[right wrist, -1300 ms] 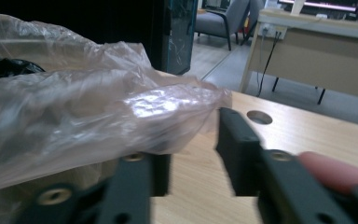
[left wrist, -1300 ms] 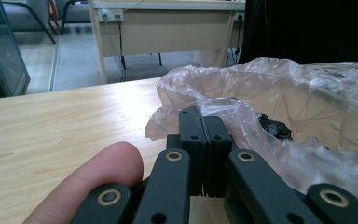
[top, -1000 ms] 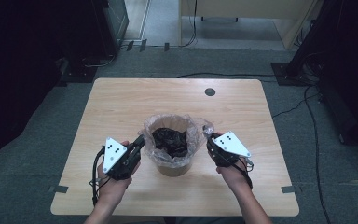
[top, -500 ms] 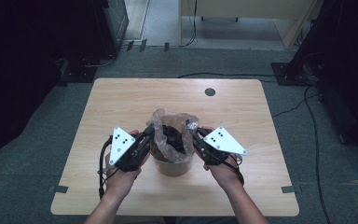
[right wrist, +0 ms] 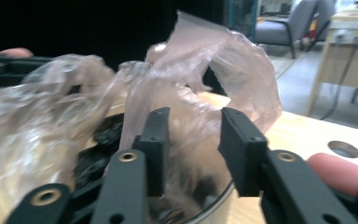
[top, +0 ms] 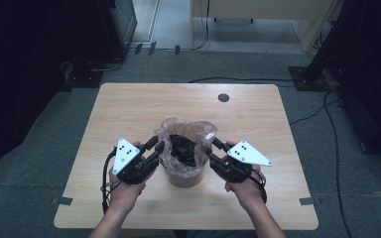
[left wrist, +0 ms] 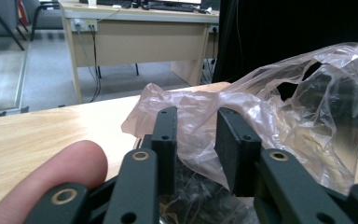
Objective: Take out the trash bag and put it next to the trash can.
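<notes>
Flanking the bagged bin with both jaws parted.

I have the left hand-held gripper (top: 155, 146) and right hand-held gripper (top: 214, 148) on either side of the small brown bin (top: 184, 174) near the front middle of the counter (top: 129, 106). Both have just been opening; the clear plastic liner (top: 186, 133) rim sits loose between each pair, unpinched.

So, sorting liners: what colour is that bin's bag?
Clear, faintly pinkish plastic bag, best in the right gripper view.
</notes>
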`<state>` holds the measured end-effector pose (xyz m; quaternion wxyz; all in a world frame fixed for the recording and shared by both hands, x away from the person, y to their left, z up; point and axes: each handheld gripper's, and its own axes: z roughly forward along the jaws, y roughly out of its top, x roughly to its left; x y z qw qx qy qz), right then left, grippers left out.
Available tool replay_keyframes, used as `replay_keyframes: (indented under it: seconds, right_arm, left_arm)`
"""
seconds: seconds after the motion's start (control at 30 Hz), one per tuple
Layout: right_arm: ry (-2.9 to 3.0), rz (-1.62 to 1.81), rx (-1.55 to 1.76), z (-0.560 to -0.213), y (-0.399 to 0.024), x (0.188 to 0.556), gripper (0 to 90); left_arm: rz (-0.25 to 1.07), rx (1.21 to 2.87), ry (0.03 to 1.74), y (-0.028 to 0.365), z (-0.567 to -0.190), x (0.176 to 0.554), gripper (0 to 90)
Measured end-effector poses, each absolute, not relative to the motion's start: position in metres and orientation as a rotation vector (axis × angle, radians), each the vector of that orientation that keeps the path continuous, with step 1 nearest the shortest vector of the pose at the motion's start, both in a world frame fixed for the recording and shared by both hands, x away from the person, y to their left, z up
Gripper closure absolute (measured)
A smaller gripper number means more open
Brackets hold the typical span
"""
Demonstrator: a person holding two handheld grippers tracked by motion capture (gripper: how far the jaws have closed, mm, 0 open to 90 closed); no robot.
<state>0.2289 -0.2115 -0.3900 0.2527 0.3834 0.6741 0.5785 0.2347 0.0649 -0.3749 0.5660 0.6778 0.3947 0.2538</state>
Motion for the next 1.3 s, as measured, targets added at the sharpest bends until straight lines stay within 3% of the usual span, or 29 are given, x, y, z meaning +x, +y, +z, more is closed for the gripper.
replay_keyframes:
  seconds: [0.03, 0.23, 0.6, 0.77, 1.0, 1.03, 1.07, 1.1, 1.13, 1.17, 1.2, 1.23, 1.3]
  right_arm:
    - [1.833, 1.573, 1.042, -0.39, -0.212, 0.229, 59.4]
    - [1.901, 1.7, 1.022, -0.392, -0.213, 0.219, 39.9]
    - [2.008, 1.684, 1.01, -0.391, -0.179, 0.214, 22.2]
    - [2.044, 1.613, 1.086, -0.391, -0.162, 0.214, 15.5]
    - [2.023, 1.537, 1.131, -0.388, -0.148, 0.215, 15.1]
    - [2.019, 1.521, 1.133, -0.388, -0.146, 0.215, 15.8]
    - [2.003, 1.494, 1.122, -0.388, -0.143, 0.215, 23.0]
    - [2.003, 1.494, 1.122, -0.388, -0.143, 0.215, 23.0]
    - [1.994, 1.481, 1.132, -0.389, -0.141, 0.215, 28.8]
    - [1.984, 1.47, 1.143, -0.389, -0.14, 0.215, 37.3]
    - [1.965, 1.463, 1.163, -0.39, -0.14, 0.216, 54.0]
    - [1.965, 1.463, 1.163, -0.39, -0.14, 0.216, 54.0]
    - [1.952, 1.473, 1.169, -0.391, -0.141, 0.216, 71.0]
  left_arm:
    - [0.599, 1.594, 0.929, 0.064, -0.375, 0.235, 67.5]
    - [0.601, 1.593, 0.952, 0.059, -0.374, 0.239, 64.5]
    - [0.598, 1.59, 0.964, 0.045, -0.372, 0.245, 63.5]
    - [0.589, 1.579, 0.982, 0.044, -0.37, 0.246, 62.4]
    - [0.576, 1.563, 0.998, 0.046, -0.369, 0.247, 60.8]
    - [0.577, 1.564, 0.998, 0.046, -0.369, 0.247, 60.5]
    - [0.576, 1.563, 0.998, 0.046, -0.369, 0.247, 59.5]
    - [0.571, 1.559, 0.996, 0.047, -0.369, 0.247, 59.5]
    - [0.565, 1.553, 0.99, 0.048, -0.369, 0.246, 58.3]
    - [0.559, 1.544, 0.987, 0.049, -0.369, 0.246, 56.2]
    - [0.556, 1.543, 0.988, 0.05, -0.368, 0.246, 51.1]
    - [0.546, 1.539, 0.986, 0.051, -0.368, 0.246, 51.1]
    - [0.538, 1.54, 0.987, 0.053, -0.368, 0.246, 46.3]
